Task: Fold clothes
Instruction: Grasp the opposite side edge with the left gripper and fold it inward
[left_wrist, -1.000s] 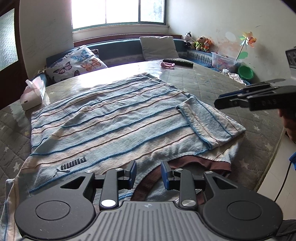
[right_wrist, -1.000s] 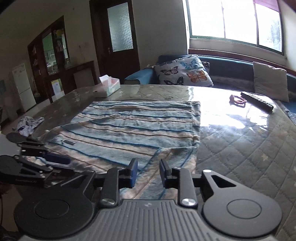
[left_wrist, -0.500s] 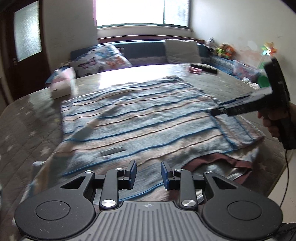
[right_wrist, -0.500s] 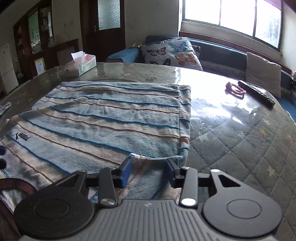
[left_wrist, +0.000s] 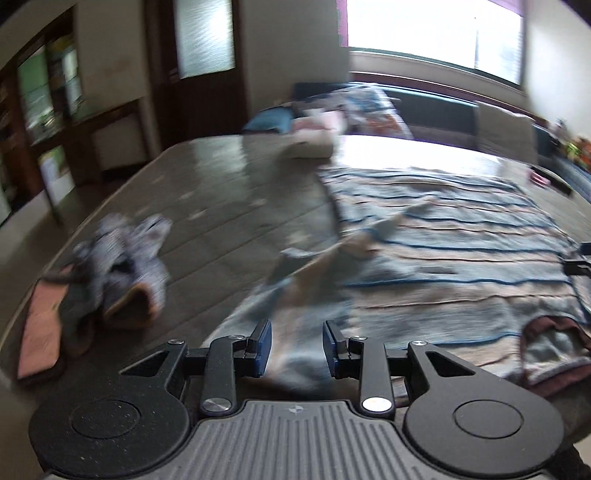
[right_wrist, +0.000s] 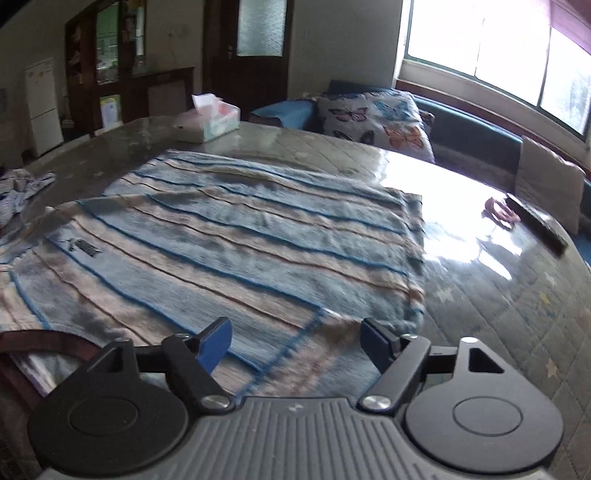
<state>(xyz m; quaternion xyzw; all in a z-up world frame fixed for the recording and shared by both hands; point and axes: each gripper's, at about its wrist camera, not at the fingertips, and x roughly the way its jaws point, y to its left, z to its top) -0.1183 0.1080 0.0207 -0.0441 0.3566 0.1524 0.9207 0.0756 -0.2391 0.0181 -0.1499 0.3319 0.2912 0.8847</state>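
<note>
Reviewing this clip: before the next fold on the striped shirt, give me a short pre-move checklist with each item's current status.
1. Right gripper free of cloth: ok, jaws opening, the folded sleeve lies under them, not pinched.
2. Left gripper empty: ok, jaws apart, nothing clamped.
3. Striped shirt lying flat on the table: ok on the right side.
4. Left sleeve folded in: cannot tell, the view is blurred.
5. Spare clothes pile clear of the shirt: ok.
6. Tissue box off the shirt: ok.
</note>
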